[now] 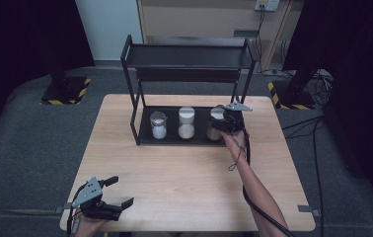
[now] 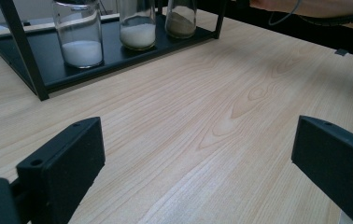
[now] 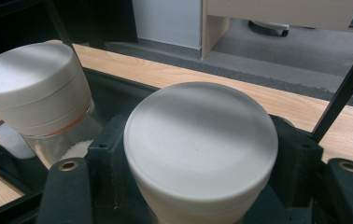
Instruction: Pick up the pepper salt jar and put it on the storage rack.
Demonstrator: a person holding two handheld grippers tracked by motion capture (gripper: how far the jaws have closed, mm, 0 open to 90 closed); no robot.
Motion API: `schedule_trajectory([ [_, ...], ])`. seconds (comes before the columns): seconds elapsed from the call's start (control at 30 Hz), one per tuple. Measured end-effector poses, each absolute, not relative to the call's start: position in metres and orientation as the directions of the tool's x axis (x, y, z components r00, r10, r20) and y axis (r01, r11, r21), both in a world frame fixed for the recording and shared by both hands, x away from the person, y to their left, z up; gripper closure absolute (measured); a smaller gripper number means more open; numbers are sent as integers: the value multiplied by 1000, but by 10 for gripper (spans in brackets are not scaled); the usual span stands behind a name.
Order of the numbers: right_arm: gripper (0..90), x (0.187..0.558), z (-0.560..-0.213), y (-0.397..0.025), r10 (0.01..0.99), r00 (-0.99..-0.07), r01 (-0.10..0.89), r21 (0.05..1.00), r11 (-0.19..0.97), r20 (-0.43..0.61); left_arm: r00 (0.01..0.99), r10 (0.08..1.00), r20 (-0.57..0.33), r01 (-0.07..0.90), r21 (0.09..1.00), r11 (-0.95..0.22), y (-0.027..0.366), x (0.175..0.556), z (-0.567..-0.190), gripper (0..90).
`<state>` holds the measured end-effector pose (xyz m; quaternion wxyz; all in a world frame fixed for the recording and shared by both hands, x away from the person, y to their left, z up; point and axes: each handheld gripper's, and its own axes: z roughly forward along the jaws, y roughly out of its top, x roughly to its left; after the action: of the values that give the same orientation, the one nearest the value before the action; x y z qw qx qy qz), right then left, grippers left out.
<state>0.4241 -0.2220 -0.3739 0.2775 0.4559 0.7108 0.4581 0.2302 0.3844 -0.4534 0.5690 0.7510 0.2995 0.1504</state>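
Note:
Three glass jars stand in a row on the lower shelf of a black rack (image 1: pixel 189 55): a left jar (image 1: pixel 158 125) and a middle jar (image 1: pixel 186 123) with white powder, and a right jar (image 1: pixel 214 129) with brown powder. My right gripper (image 1: pixel 229 121) is shut on the right jar, its jaws pressed against both sides of the white lid (image 3: pixel 201 140). The middle jar (image 3: pixel 32 88) stands just beside it. My left gripper (image 1: pixel 120 191) rests wide open and holds nothing near the table's front left corner; ahead of it (image 2: pixel 198 154) lie bare wood and the jars (image 2: pixel 78 35).
The rack's black posts (image 1: pixel 134 116) and upper shelf hang close over the jars. The wooden table (image 1: pixel 184 177) spreads wide in front of the rack. My right forearm (image 1: pixel 253 187) crosses its right side. Cables lie on the grey floor (image 1: pixel 317 123) to the right.

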Motion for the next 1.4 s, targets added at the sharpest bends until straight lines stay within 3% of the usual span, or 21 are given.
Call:
schedule_trajectory([
  [0.1,324,423,-373,-221,901,-433,392,903,175,14,776,621,-114,278,945,-174,384,230,-453,16],
  [0.37,129,412,-367,-223,906,-423,333,926,178,-21,777,620,-112,277,944,-177,384,230,-453,16],
  [0.93,102,400,-312,-237,834,-551,285,944,165,21,779,617,-109,275,944,-181,384,231,-453,16],
  [1.4,102,369,-288,-244,782,-622,217,954,205,-26,781,613,-120,273,948,-161,385,231,-454,15],
])
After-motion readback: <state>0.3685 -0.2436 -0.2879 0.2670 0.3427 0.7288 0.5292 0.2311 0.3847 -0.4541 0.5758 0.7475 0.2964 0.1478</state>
